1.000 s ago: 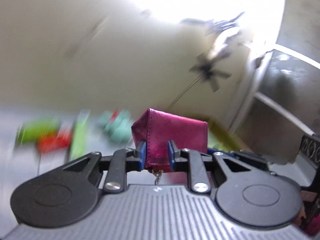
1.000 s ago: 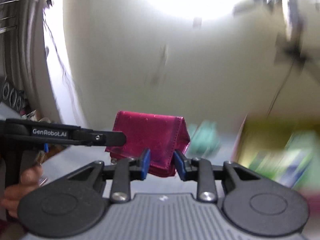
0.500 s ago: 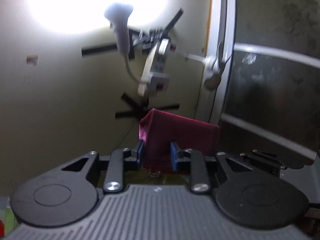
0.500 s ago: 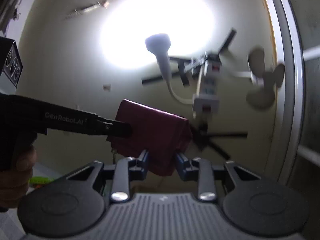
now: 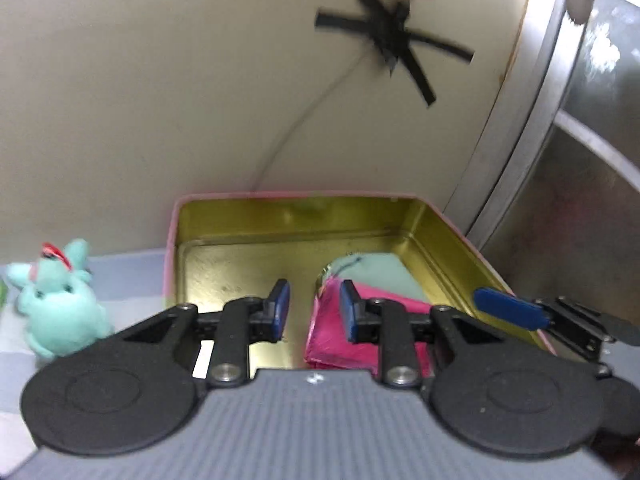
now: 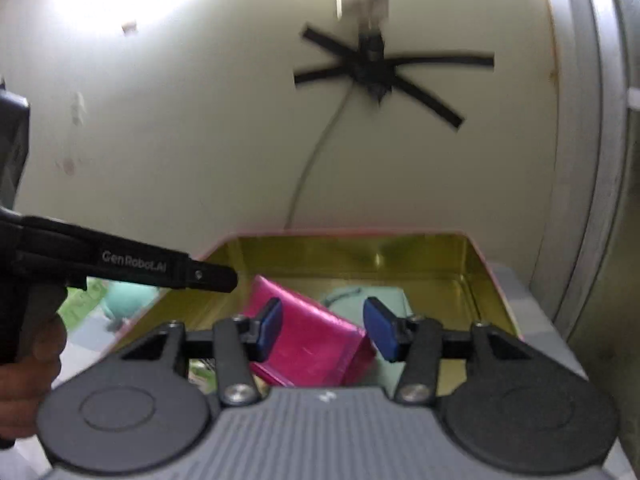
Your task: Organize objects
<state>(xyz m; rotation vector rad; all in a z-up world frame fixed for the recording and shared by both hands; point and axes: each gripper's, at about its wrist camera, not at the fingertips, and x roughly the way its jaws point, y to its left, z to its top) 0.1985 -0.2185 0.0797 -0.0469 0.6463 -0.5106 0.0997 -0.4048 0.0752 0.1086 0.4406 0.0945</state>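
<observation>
A shiny pink pouch [image 5: 340, 344] lies tilted inside the gold tin [image 5: 280, 220], against a pale teal item [image 5: 376, 268] on the tin floor. My left gripper [image 5: 314, 304] hovers over the tin with its jaws narrow. The pouch's left edge shows beyond the gap, under the right finger, and is not pinched. In the right wrist view the left finger's tip stops just short of the pouch [image 6: 308, 344]. My right gripper [image 6: 324, 320] is opening. The pouch sits between its pads, and the right pad [image 6: 380, 332] stands clear of it.
A teal plush toy [image 5: 60, 300] stands on the table left of the tin. A hand [image 6: 24, 360] holds the left gripper's handle. Behind the tin [image 6: 360, 256] is a cream wall with a black tape cross [image 6: 376, 68] and a cable. A metal-framed door [image 5: 560, 160] is at the right.
Both grippers carried the pouch across and down from in front of the wall to over the tin. The pouch now lies in the tin, and the right jaws have spread off it.
</observation>
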